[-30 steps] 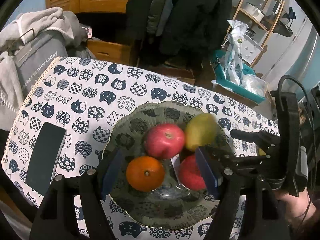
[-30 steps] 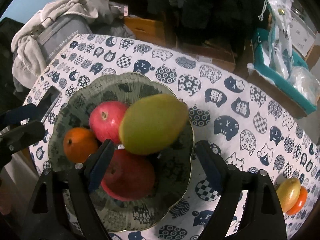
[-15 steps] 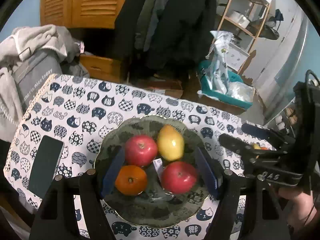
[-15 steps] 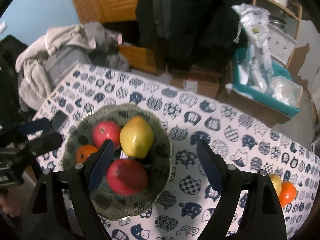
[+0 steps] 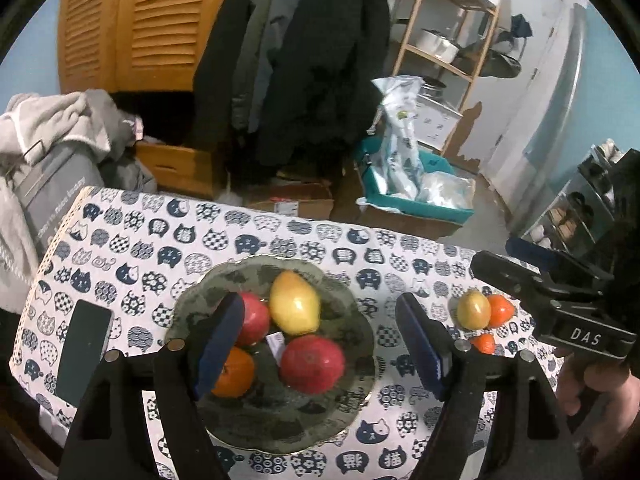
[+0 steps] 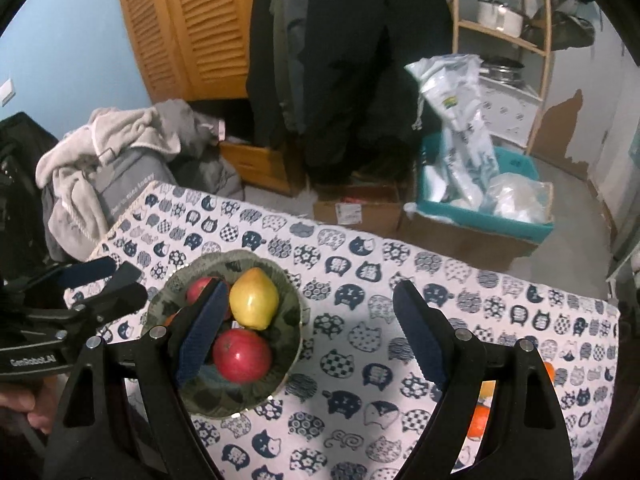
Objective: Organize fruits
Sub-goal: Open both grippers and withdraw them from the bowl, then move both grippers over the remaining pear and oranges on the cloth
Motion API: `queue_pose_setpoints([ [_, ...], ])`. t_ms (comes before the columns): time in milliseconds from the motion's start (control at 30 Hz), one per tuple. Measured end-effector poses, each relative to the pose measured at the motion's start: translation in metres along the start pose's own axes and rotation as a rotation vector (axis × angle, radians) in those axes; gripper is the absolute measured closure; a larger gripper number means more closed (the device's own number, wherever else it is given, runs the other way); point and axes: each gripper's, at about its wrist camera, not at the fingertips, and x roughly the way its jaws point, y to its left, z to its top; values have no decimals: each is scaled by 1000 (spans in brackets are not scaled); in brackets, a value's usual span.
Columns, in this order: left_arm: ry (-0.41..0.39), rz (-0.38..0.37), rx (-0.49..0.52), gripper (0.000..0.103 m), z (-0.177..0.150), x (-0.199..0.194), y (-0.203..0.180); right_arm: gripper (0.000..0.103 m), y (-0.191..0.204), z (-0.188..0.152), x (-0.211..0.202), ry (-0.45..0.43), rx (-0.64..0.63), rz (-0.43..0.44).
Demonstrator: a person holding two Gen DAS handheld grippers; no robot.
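Note:
A green patterned bowl (image 5: 276, 424) on the cat-print tablecloth holds a yellow fruit (image 5: 294, 306), two red apples (image 5: 312, 364) and an orange (image 5: 236, 372). My left gripper (image 5: 318, 300) hovers above the bowl; its jaws are opening and nothing is pressed between them. In the right wrist view the same bowl (image 6: 248, 396) sits low on the left, and my right gripper (image 6: 312, 286) stands open and empty above the cloth beside it. A yellow-green fruit (image 5: 474, 312) and two oranges (image 5: 500, 310) lie loose on the cloth to the right.
A black phone (image 5: 82, 348) lies near the table's left edge. Beyond the table are a heap of clothes (image 6: 120, 148), a teal crate with bags (image 6: 480, 200) and a cardboard box (image 6: 356, 208). A hand (image 5: 592, 384) grips the right tool.
Both grippers have lifted up and back from the bowl, which now looks smaller and lower. The loose fruit on the right of the table has come into the left wrist view.

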Motion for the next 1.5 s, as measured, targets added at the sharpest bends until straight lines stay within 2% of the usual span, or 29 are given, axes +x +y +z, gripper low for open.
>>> queue_pose_setpoints([
  [233,-14,-33,37,22,3,-5,-25,18,-16,-7,-32,-40,12,-38],
  [367,-28,-47,63,17,4,-9,-41,18,-27,-10,-48,-64,21,-56],
  [867,-36,-86,155,17,2,-10,-98,18,-58,-24,-88,-118,53,-110],
  [1500,62,-135,270,16,-6,33,-180,16,-150,-58,-108,-89,189,-225],
])
